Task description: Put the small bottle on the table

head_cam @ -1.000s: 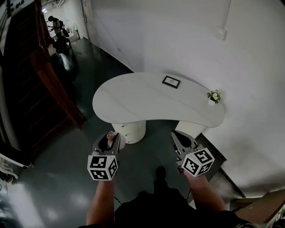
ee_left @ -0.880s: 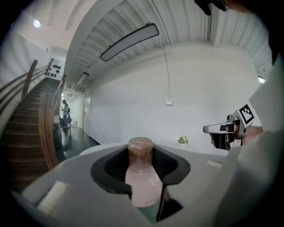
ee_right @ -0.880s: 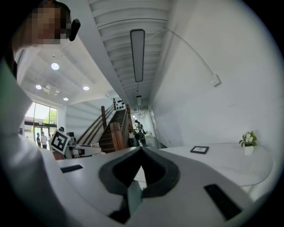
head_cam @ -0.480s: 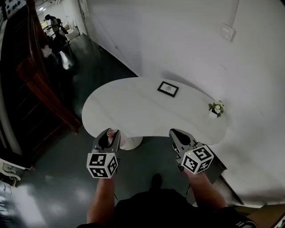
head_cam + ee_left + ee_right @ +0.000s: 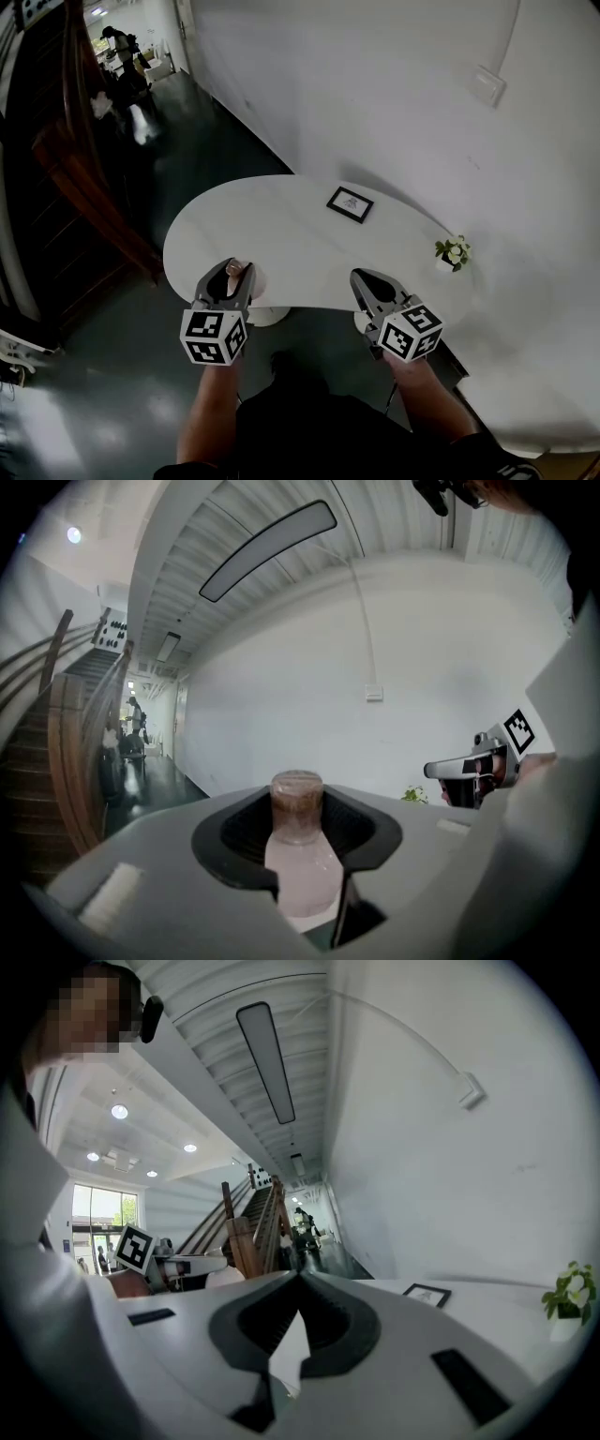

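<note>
Left gripper view shows the bottle (image 5: 302,869) upright between the pads of the left tongs (image 5: 230,273). The tongs pinch its pale, cloudy body from both sides, and its brownish cap (image 5: 296,803) stands up in the hollow between the jaws. Head view puts the bottle at the front end of those tongs, held up over the near left edge of the table (image 5: 291,239); whether its base touches the top cannot be told. The right tongs (image 5: 364,277) are about level with the left ones and well apart from them, at the table's near edge further to the right. In the right gripper view their jaws are pressed together at the tips with nothing between them. The table is white and bean-shaped and stands against a white wall (image 5: 394,103). Toward its far side lies a small dark frame (image 5: 350,203), and near its right end stands a little plant (image 5: 453,252) in a white pot. A box (image 5: 488,84) is fixed to the wall above. The floor (image 5: 112,394) is dark and glossy. Wooden stairs (image 5: 89,169) rise at the left, and a person (image 5: 120,47) stands far down the corridor.
</note>
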The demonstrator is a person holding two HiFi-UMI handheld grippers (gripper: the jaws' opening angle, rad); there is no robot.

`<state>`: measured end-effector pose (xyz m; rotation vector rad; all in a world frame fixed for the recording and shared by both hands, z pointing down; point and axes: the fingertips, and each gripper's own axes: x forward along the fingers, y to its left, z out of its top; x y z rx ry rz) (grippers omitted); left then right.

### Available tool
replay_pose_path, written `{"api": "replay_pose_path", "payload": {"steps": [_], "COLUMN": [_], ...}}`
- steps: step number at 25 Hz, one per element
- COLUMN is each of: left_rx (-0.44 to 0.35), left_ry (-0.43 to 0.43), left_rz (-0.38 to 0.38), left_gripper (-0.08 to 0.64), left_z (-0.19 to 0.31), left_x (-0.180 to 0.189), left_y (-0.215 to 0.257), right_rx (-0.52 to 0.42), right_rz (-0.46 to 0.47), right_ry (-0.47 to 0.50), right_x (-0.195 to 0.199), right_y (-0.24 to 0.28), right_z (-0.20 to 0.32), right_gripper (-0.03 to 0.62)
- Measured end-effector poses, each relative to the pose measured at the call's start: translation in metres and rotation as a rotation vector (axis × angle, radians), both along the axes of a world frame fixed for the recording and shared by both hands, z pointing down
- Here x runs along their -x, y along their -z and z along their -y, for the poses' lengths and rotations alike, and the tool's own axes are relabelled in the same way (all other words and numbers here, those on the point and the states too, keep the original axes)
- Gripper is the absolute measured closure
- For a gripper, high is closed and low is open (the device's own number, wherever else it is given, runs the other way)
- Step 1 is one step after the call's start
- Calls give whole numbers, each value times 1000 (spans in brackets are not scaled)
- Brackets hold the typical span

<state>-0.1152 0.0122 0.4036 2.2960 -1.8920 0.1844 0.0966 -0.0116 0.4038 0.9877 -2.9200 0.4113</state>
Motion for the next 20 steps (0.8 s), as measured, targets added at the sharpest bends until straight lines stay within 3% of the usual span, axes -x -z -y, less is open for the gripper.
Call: {"api": "replay_pose_path", "payload": {"steps": [10, 20], "left_rx": [7, 39], "left_ry": [-35, -138], "left_rz": [-14, -13], "left_gripper": [408, 408], "left_z": [81, 192], "left_x": [24, 66], "left_y": [-20, -48], "right_rx": [36, 79], "right_rz": [-45, -113], "right_ry": [-24, -18], "right_x": [21, 97], "right_y": [-23, -46], "right_z": [71, 173], "right_gripper": [600, 600]}}
